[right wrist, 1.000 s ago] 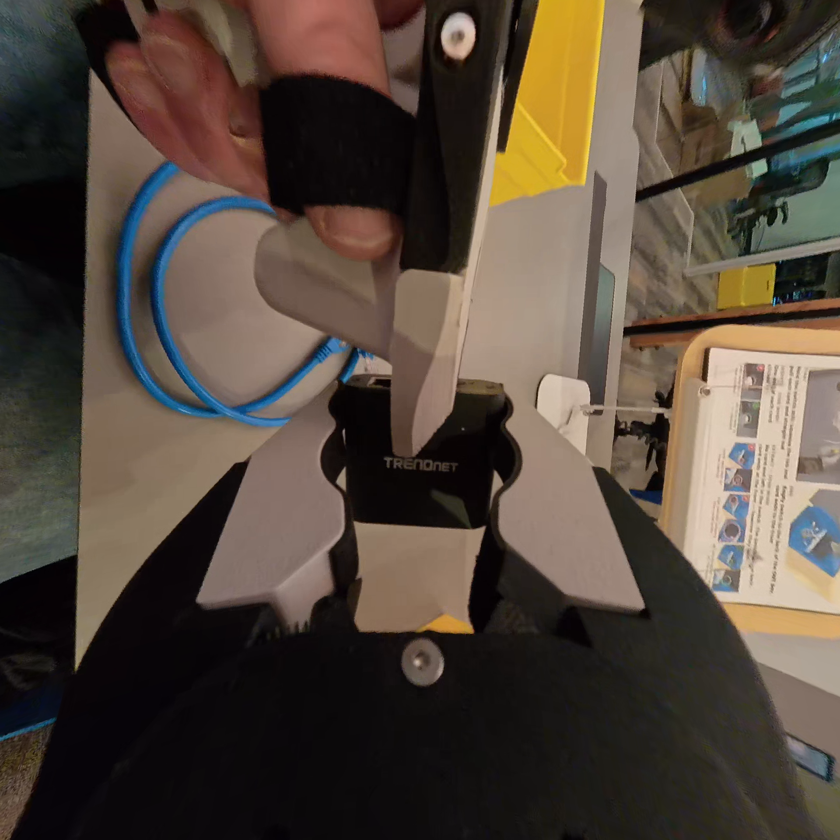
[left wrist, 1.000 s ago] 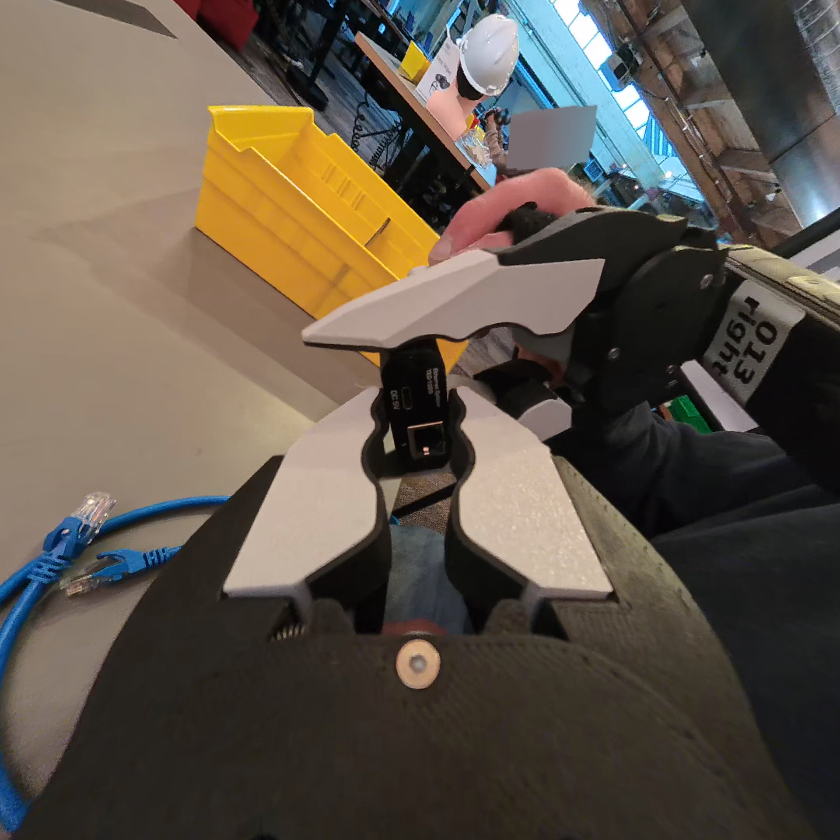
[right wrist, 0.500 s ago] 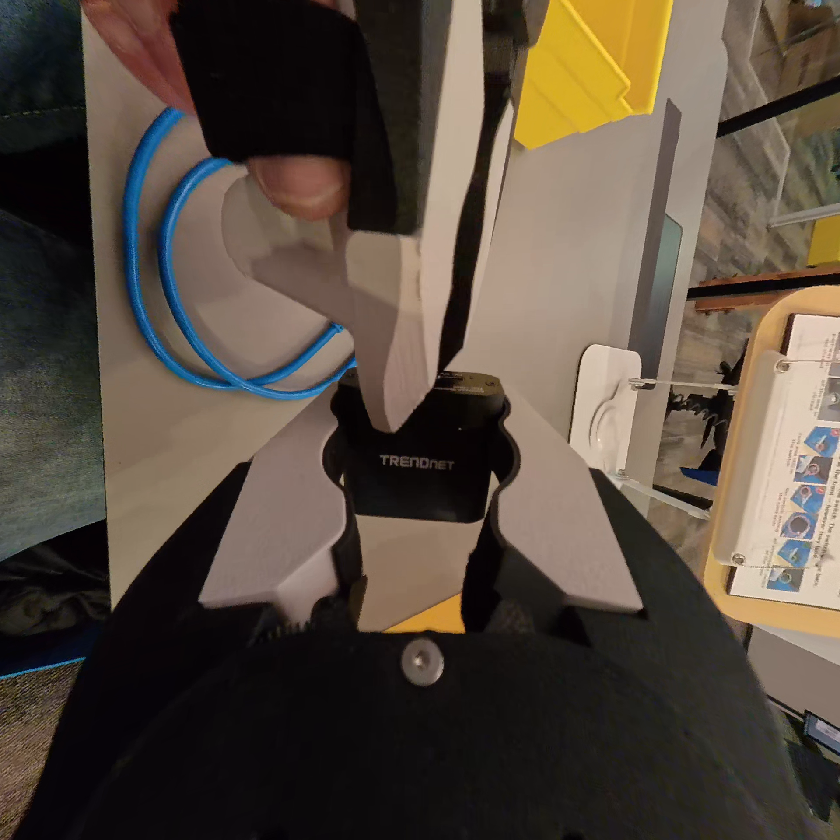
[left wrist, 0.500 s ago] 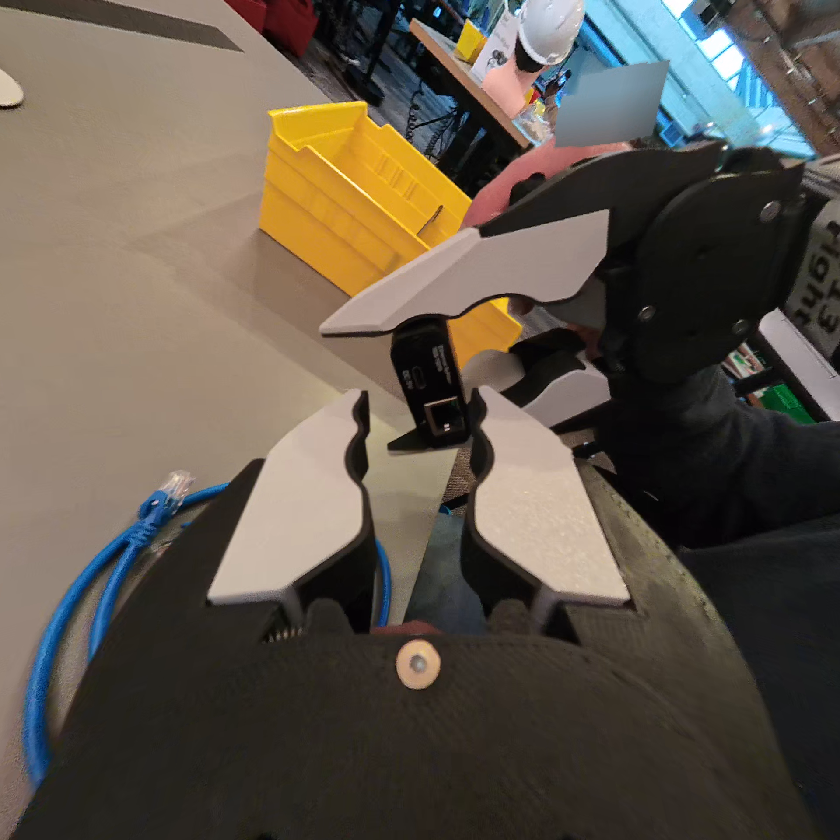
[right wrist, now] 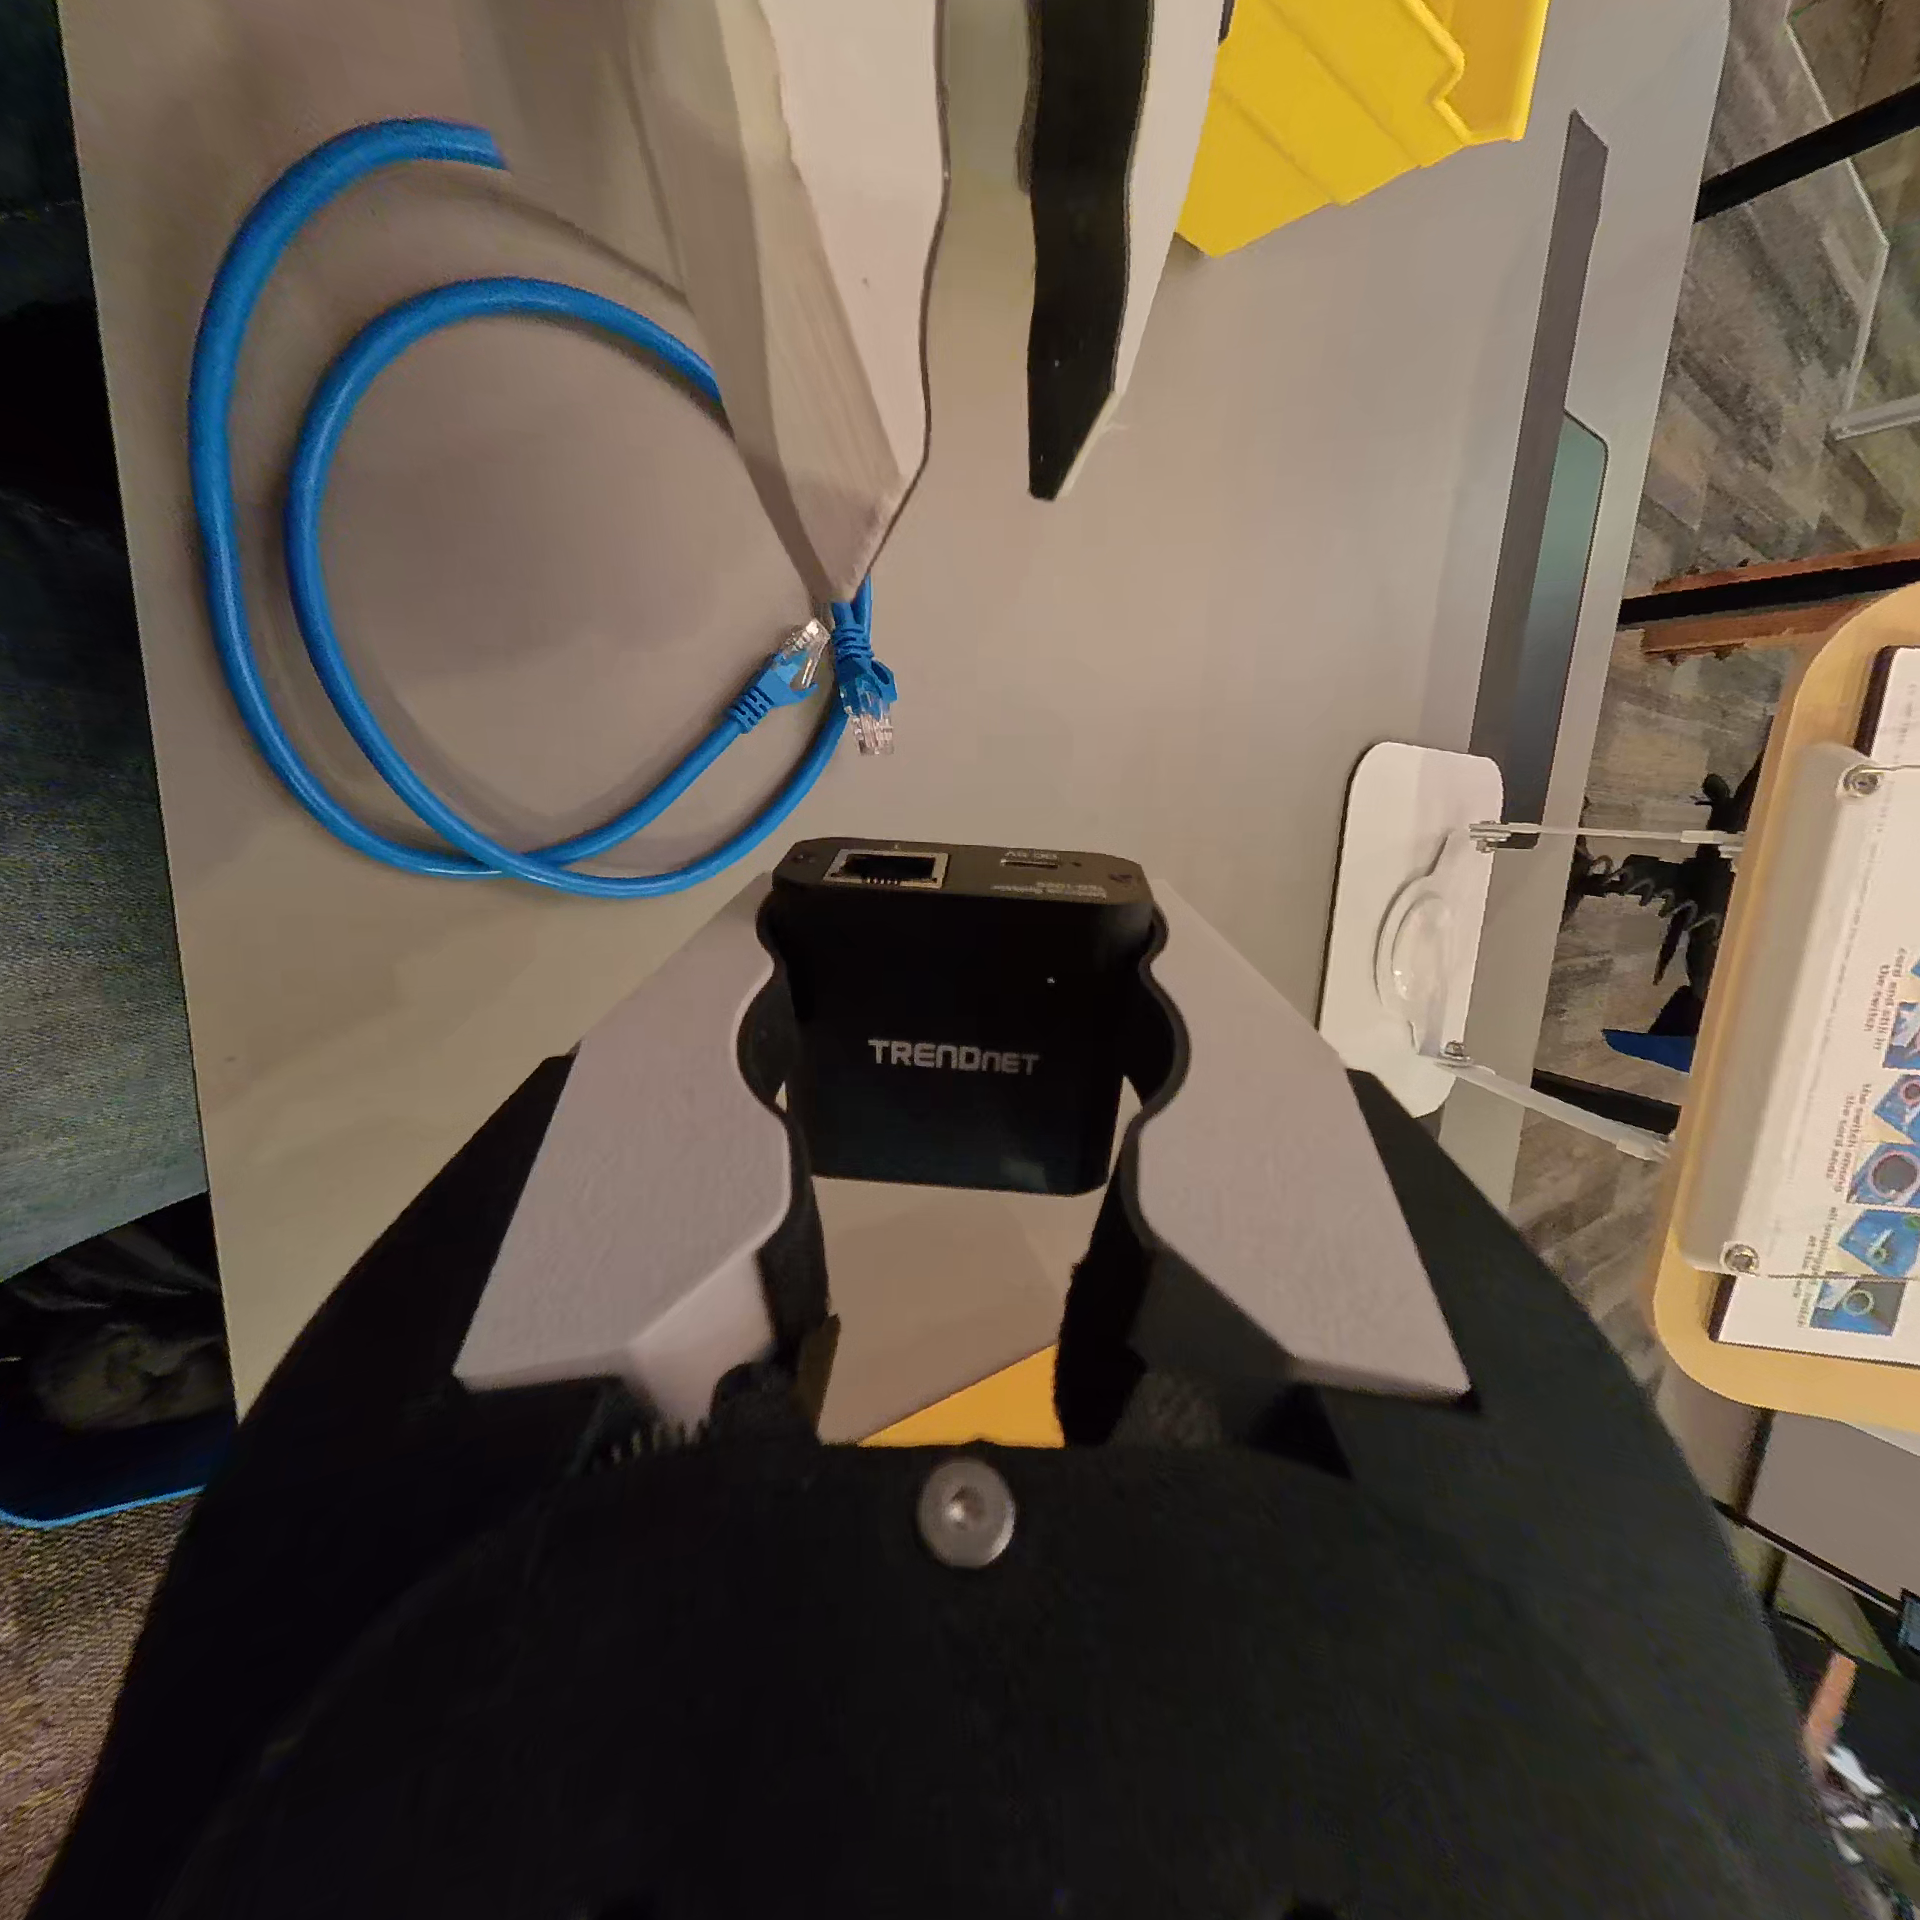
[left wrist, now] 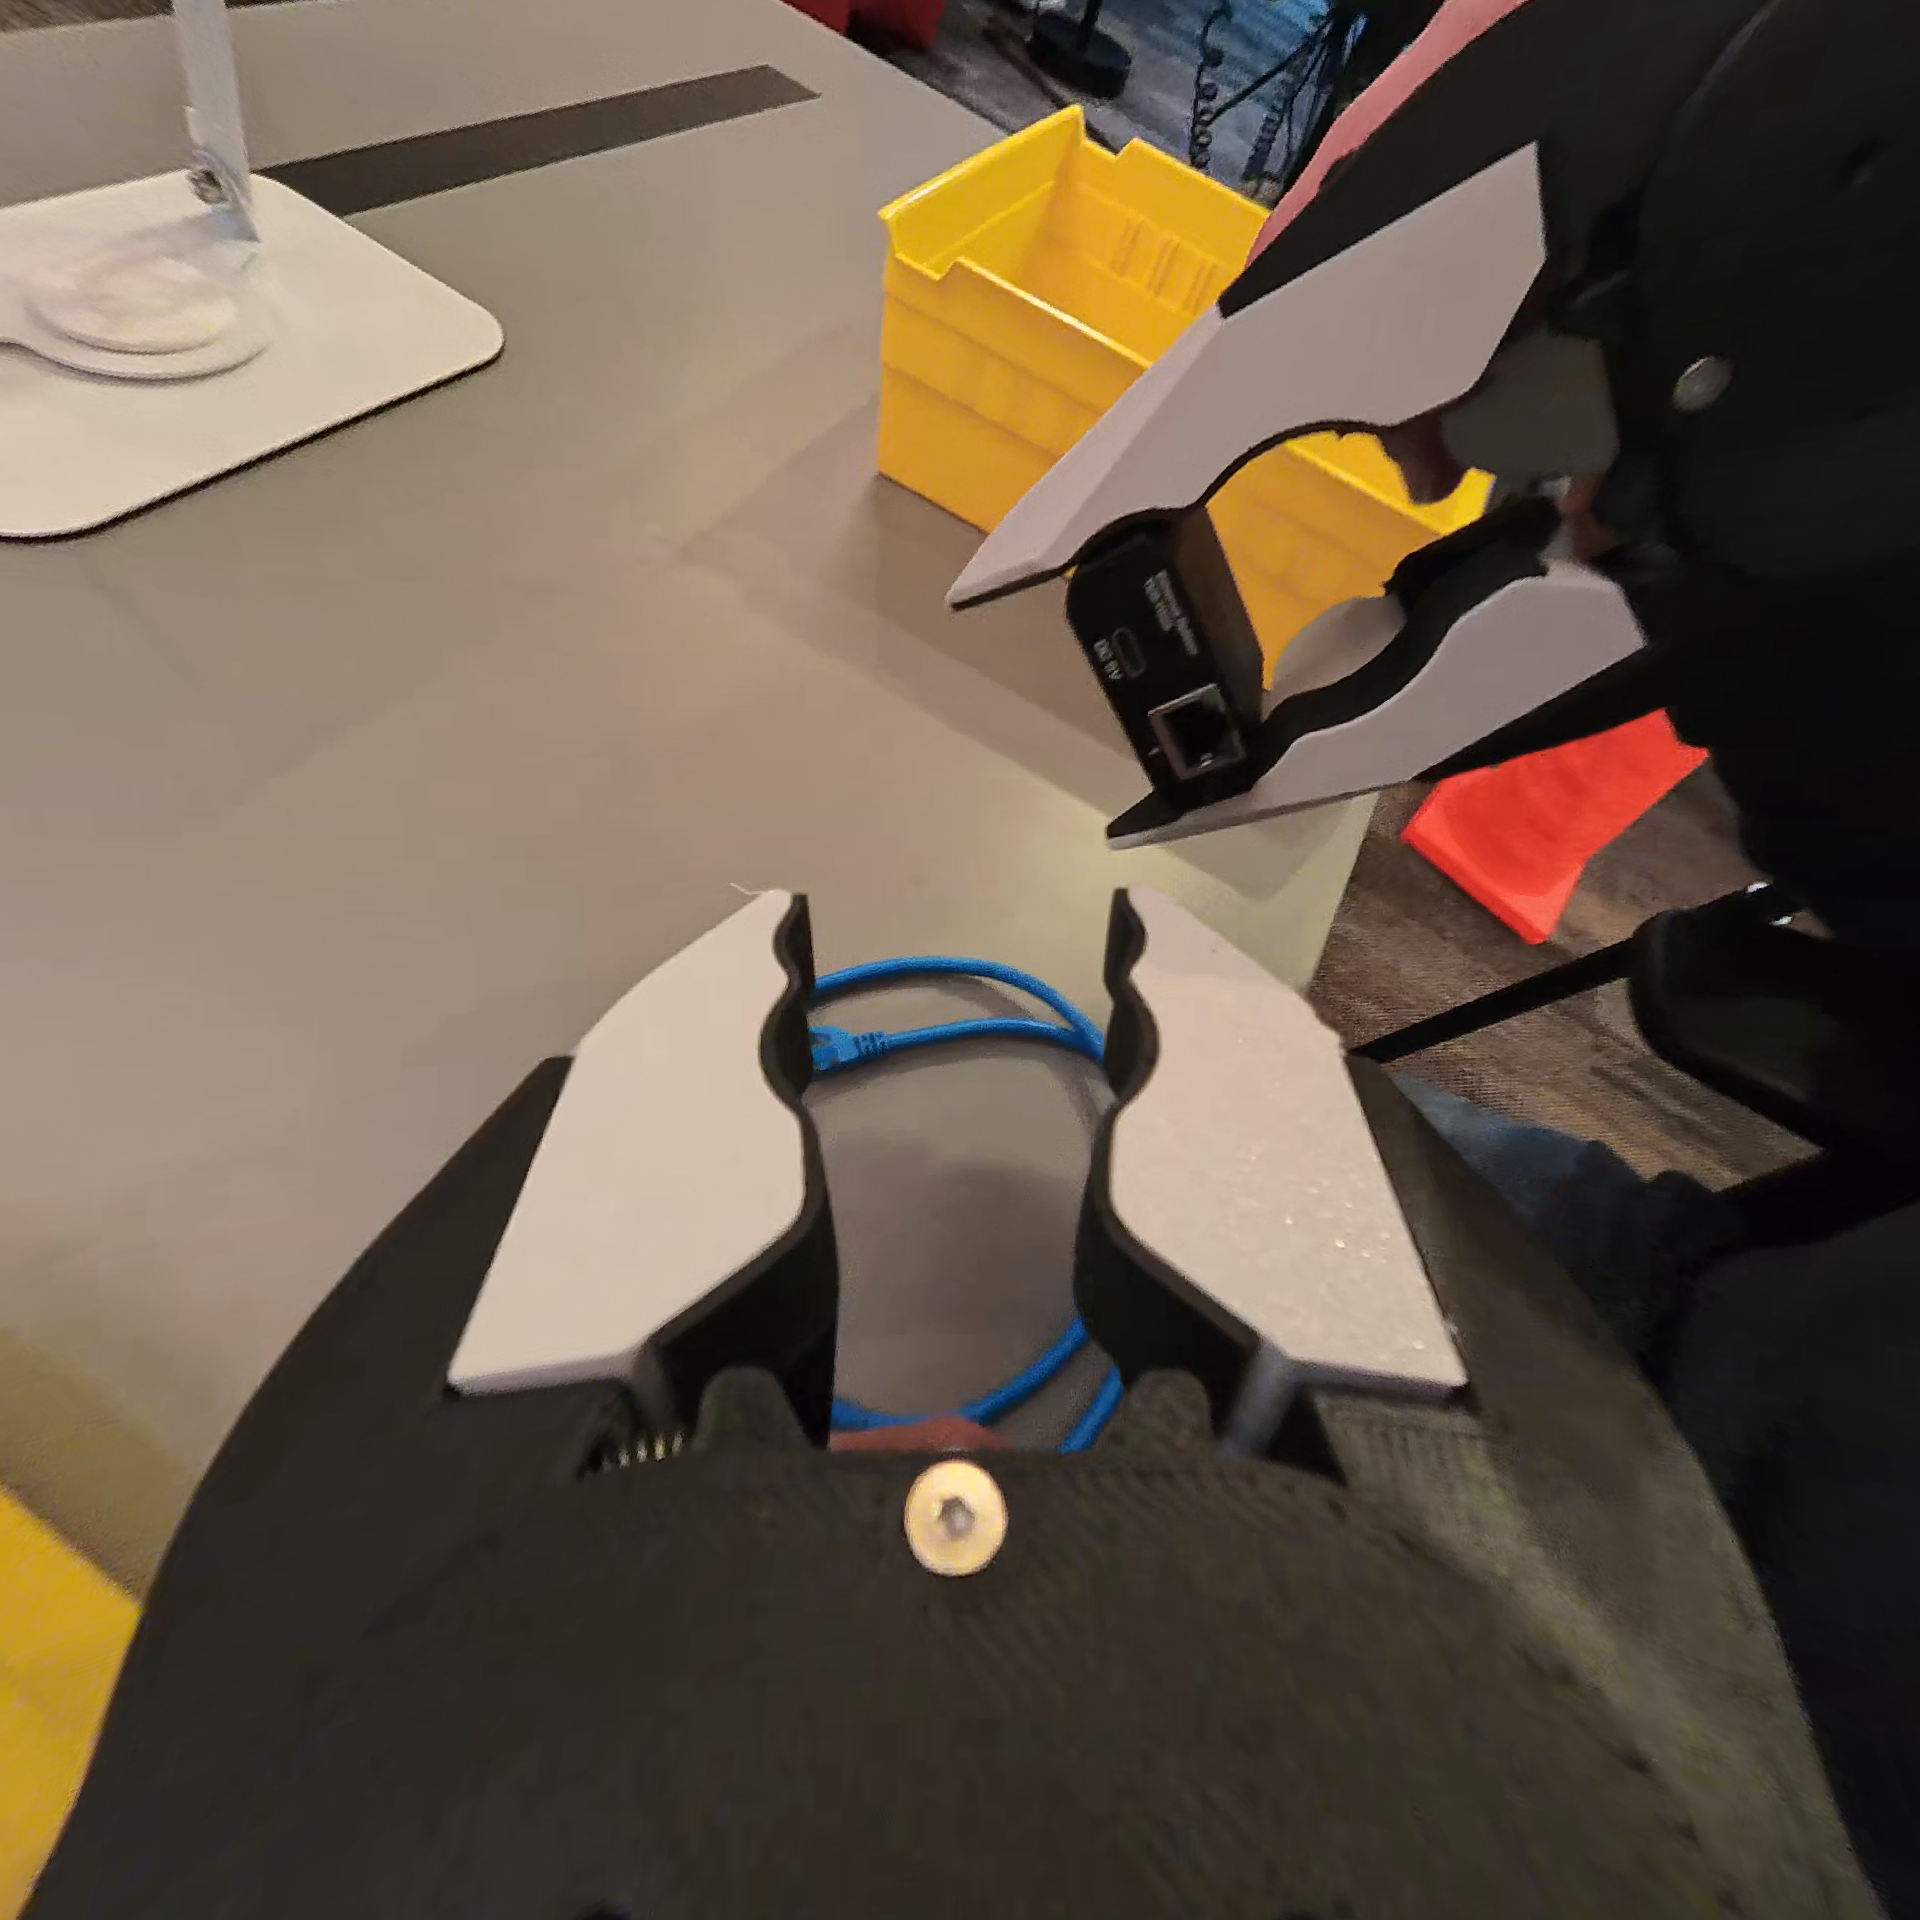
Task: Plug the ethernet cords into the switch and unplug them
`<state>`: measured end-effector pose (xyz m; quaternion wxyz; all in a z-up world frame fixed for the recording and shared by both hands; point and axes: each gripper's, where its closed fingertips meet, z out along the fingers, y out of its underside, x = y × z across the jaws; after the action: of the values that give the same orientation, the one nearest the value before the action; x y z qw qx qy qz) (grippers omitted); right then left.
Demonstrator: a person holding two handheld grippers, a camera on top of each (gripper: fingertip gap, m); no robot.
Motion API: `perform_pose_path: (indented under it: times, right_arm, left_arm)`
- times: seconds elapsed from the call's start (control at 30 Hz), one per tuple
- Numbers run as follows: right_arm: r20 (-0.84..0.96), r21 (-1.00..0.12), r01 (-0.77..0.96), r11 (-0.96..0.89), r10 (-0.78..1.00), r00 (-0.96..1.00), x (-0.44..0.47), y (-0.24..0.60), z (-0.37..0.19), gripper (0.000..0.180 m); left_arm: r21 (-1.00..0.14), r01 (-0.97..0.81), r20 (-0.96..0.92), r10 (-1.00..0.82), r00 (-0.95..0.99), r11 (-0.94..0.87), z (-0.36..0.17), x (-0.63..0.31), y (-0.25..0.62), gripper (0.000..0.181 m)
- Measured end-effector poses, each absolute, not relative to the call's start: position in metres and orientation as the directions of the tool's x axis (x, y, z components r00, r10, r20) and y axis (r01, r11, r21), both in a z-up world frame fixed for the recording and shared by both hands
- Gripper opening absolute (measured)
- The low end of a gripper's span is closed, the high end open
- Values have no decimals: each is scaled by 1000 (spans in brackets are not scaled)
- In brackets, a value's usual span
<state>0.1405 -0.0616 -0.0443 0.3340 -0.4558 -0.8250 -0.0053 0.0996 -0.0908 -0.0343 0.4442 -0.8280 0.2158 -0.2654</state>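
My right gripper (right wrist: 961,904) is shut on the small black switch (right wrist: 966,1018) and holds it above the grey table (right wrist: 1195,623), with its ethernet port facing forward. The port is empty. The blue ethernet cord (right wrist: 312,499) lies coiled on the table, both plugs (right wrist: 831,675) loose and side by side. My left gripper (left wrist: 951,904) is open and empty above the cord (left wrist: 945,1029). It also shows in the right wrist view (right wrist: 945,540), just over the plugs. In the left wrist view the right gripper (left wrist: 1049,717) holds the switch (left wrist: 1164,644) ahead and to the right.
A yellow bin (left wrist: 1039,312) stands at the table's far right edge. A white stand base (left wrist: 208,343) sits at the far left, with a clear-framed instruction sheet (right wrist: 1818,1039) beyond the table. An orange cone (left wrist: 1538,821) is on the floor past the table edge. The tips of one gripper are about 6 centimeters away from the tips of the other.
My left gripper opened, drew back from the switch's end and swung over the blue cord. My right gripper kept its hold on the switch.
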Motion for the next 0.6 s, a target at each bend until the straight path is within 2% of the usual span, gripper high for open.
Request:
perform_pose_path:
  times: [0.43,0.6]
  right_arm:
    - [475,-308,773,555,793,-381,148,-64,-51,60]
    - [424,-327,796,508,832,-357,159,-58,-58,59]
  left_arm:
    - [-841,-176,190,-584,789,-511,-43,90,-92,54]
    - [-794,-302,96,-600,794,-527,-59,95,-96,48]
